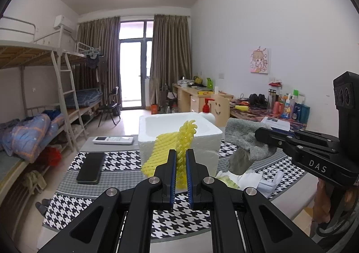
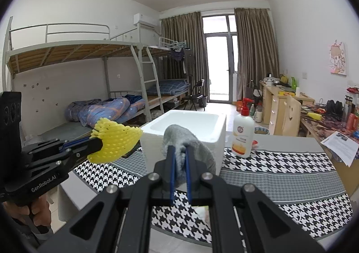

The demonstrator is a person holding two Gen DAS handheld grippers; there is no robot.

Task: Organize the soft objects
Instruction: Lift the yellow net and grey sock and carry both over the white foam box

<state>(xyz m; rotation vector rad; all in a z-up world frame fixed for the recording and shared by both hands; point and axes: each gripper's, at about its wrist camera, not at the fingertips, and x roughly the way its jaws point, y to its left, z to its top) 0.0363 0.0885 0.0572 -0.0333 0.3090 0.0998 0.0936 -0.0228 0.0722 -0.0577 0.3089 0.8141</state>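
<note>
My left gripper (image 1: 181, 153) is shut on a yellow foam net (image 1: 167, 145), held up in front of the white foam box (image 1: 202, 140). From the right wrist view that net (image 2: 116, 140) hangs left of the box (image 2: 219, 127), pinched by the left gripper (image 2: 98, 142). My right gripper (image 2: 178, 152) is shut on a grey sock (image 2: 179, 136), raised just before the box. In the left wrist view the right gripper (image 1: 261, 134) holds the sock (image 1: 242, 134) to the right of the box.
The table wears a houndstooth cloth (image 1: 116, 161). On it lie a black phone (image 1: 90, 167), a white remote (image 1: 113, 140) and crumpled white wrappers (image 1: 246, 180). A lotion pump bottle (image 2: 243, 134) stands right of the box. A cluttered desk (image 2: 325, 118) runs along the right wall.
</note>
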